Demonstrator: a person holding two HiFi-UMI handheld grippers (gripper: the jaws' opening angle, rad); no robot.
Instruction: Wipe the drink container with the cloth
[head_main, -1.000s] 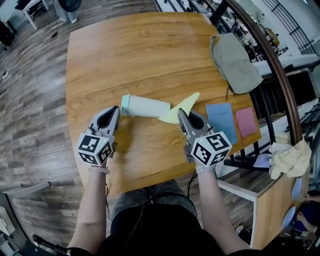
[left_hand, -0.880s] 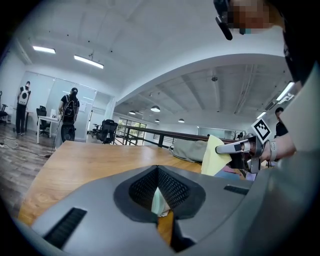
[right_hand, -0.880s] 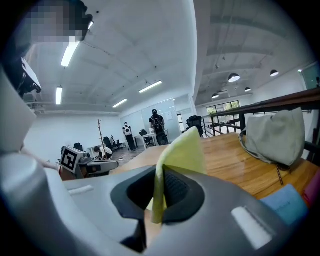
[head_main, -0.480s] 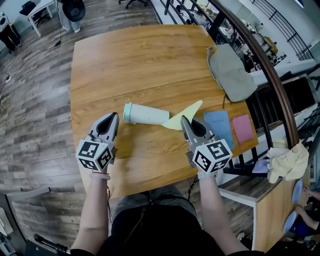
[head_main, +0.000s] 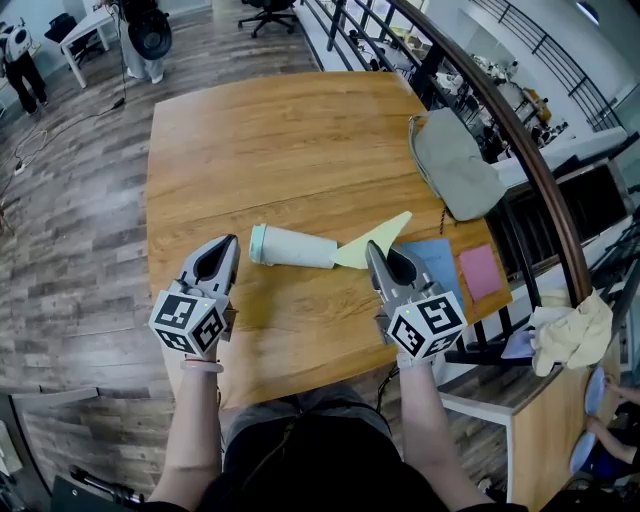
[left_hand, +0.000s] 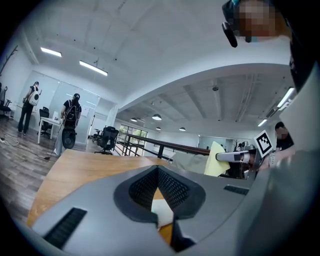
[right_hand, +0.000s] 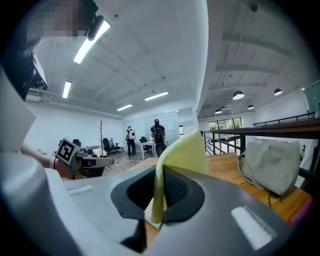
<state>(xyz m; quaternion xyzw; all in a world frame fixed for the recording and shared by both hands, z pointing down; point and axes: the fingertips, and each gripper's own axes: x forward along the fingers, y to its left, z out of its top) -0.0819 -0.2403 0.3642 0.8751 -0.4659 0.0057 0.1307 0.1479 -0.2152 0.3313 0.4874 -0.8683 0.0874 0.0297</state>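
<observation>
A pale drink container (head_main: 292, 247) with a mint-green cap lies on its side on the wooden table (head_main: 280, 140). My right gripper (head_main: 373, 250) is shut on a yellow cloth (head_main: 372, 241), which stands up between the jaws in the right gripper view (right_hand: 176, 160). The cloth's far end reaches the container's right end. My left gripper (head_main: 232, 243) hovers just left of and nearer than the container's capped end, shut with nothing between its jaws (left_hand: 157, 172).
A grey bag (head_main: 455, 165) lies at the table's right edge. A blue booklet (head_main: 442, 262) and a pink one (head_main: 481, 272) lie right of my right gripper. A railing (head_main: 520, 130) runs past the table's right side. People stand far off (right_hand: 159, 134).
Both grippers keep their stance beside the container; the head view has shifted a little, so the table sits lower in the picture. The cloth stays gripped.
</observation>
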